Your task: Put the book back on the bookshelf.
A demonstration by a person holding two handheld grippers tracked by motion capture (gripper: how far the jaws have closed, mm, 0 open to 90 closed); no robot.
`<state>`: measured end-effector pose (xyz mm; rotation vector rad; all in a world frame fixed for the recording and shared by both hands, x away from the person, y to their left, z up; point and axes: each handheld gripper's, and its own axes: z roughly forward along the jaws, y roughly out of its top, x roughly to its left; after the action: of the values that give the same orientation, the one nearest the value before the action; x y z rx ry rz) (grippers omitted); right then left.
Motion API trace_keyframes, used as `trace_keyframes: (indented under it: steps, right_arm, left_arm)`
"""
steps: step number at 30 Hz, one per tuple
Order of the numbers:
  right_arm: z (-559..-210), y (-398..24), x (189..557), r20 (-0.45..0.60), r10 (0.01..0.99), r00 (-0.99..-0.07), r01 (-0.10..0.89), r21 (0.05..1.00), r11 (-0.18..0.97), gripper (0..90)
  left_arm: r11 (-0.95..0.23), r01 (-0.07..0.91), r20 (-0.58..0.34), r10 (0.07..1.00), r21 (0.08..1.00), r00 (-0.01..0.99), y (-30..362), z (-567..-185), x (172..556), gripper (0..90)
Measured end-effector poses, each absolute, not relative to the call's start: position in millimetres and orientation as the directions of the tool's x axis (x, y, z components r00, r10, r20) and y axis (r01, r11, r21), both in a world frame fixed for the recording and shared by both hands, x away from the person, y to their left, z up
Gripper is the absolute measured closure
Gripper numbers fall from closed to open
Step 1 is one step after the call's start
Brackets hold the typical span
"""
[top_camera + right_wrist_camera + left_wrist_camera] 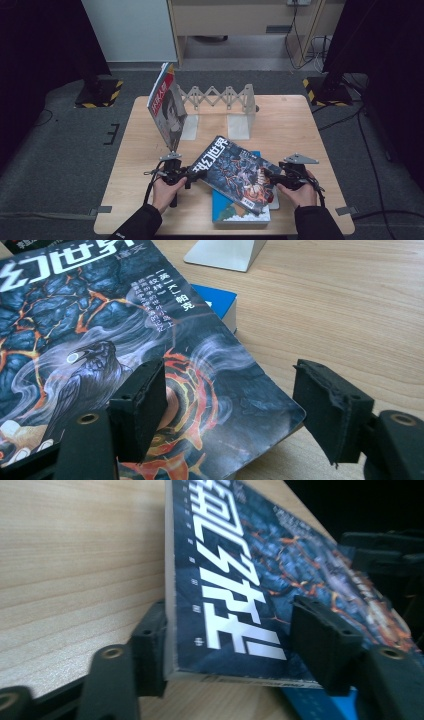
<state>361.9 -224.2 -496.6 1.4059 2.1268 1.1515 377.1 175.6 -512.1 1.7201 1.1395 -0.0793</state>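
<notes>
A dark magazine (235, 175) with white lettering and a lava-and-raven cover lies tilted across a blue book (240, 212) at the table's front. My left gripper (192, 175) straddles its spine corner. In the left gripper view one pad (150, 645) sits against the back of the spine edge of the magazine (240, 580), while the other pad (325, 645) stands off the cover. My right gripper (272, 177) is at the opposite corner. In the right gripper view one pad (140, 410) hovers over the cover (75, 340), the other pad (330, 410) is beyond the corner. Both are open.
A red-topped magazine (167, 107) leans upright against an expanding white bookend rack (220, 97) at the back of the wooden table (290, 120). The rack's metal foot (225, 252) and the blue book's corner (217, 300) lie just behind the dark magazine.
</notes>
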Motion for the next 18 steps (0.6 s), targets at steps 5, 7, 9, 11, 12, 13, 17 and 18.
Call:
trace_keyframes:
  steps: [5,7,9,11,12,13,17,18]
  right_arm:
    - [-497,-225,362,0.138,0.882,-0.451,0.598,0.78,0.184,31.6]
    - [-497,-225,361,0.137,0.882,-0.45,0.598,0.78,0.184,32.1]
    - [-497,-225,361,0.134,0.882,-0.453,0.596,0.781,0.187,32.4]
    - [-497,-225,361,0.138,0.882,-0.45,0.598,0.781,0.183,32.4]
    - [-497,-225,361,0.14,0.882,-0.449,0.598,0.781,0.18,32.4]
    - [-497,-225,361,0.142,0.882,-0.448,0.6,0.78,0.179,32.3]
    - [-497,-225,362,0.147,0.882,-0.448,0.6,0.781,0.175,31.8]
    - [-497,-225,362,0.148,0.883,-0.445,0.6,0.782,0.171,31.6]
  left_arm:
    - [0.035,0.698,-0.578,0.591,0.715,0.562,178,-498,372,47.7]
    - [0.022,0.706,-0.581,0.587,0.708,0.564,176,-494,370,49.8]
    - [0.015,0.709,-0.576,0.595,0.705,0.561,174,-493,370,49.9]
    - [0.018,0.718,-0.59,0.583,0.696,0.558,173,-494,371,50.1]
    - [0.019,0.726,-0.603,0.573,0.687,0.556,172,-495,372,50.7]
    - [0.012,0.73,-0.606,0.568,0.683,0.558,170,-496,372,50.9]
    - [-0.009,0.744,-0.609,0.566,0.669,0.555,163,-498,375,50.1]
    - [-0.01,0.745,-0.61,0.567,0.667,0.554,162,-498,375,50.1]
